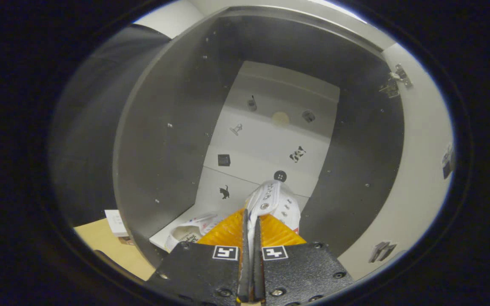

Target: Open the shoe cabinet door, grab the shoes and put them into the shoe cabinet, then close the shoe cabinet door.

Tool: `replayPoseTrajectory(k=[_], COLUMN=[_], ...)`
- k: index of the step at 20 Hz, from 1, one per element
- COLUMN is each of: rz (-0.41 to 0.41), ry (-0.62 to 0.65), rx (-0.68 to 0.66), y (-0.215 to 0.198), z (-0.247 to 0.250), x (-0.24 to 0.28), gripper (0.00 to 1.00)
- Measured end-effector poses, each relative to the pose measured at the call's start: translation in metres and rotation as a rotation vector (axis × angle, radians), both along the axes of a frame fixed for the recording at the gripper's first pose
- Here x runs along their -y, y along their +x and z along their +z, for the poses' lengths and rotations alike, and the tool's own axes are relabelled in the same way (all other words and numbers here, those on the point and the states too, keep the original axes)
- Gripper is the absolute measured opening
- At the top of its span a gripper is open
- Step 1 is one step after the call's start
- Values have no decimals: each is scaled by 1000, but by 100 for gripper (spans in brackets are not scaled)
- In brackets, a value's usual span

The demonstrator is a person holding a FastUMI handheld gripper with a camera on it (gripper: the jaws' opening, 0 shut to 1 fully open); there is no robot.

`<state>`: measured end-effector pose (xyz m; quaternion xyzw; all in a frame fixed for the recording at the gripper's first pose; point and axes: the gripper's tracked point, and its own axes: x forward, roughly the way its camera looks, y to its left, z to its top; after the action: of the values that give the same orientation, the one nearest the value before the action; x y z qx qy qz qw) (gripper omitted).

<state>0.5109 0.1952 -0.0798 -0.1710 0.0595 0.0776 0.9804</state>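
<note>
Shoe [275,202] carried into the open shoe cabinet [177,127], pinched in the gripper [251,229].

Both fingers are pressed almost together on a thin white part of the shoe near its eyelets, so the shoe hangs just ahead of the fingertips, over the cabinet's floor. A second shoe [189,231] already lies on that floor, just left of the fingers. The door [415,170] stands swung open on the right, its hinge [394,83] showing near the top. The back panel [270,140] with small stickers lies beyond. By my reading, the placing step is in hand: the next move calls for lowering this shoe beside its mate, spreading the fingers, backing out, then pushing the door shut.
</note>
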Motion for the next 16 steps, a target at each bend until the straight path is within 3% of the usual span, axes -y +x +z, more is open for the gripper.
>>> replayPoseTrajectory(k=[8, 12, 14, 16], rz=[-81, -26, -42, -61], ry=[-32, -24, -50, -39], rx=[-178, -186, -159, -114], y=[92, 94, 95, 92], z=[-103, -118, -112, -101], x=[45, 40, 44, 44], gripper=[8, 9, 18, 34])
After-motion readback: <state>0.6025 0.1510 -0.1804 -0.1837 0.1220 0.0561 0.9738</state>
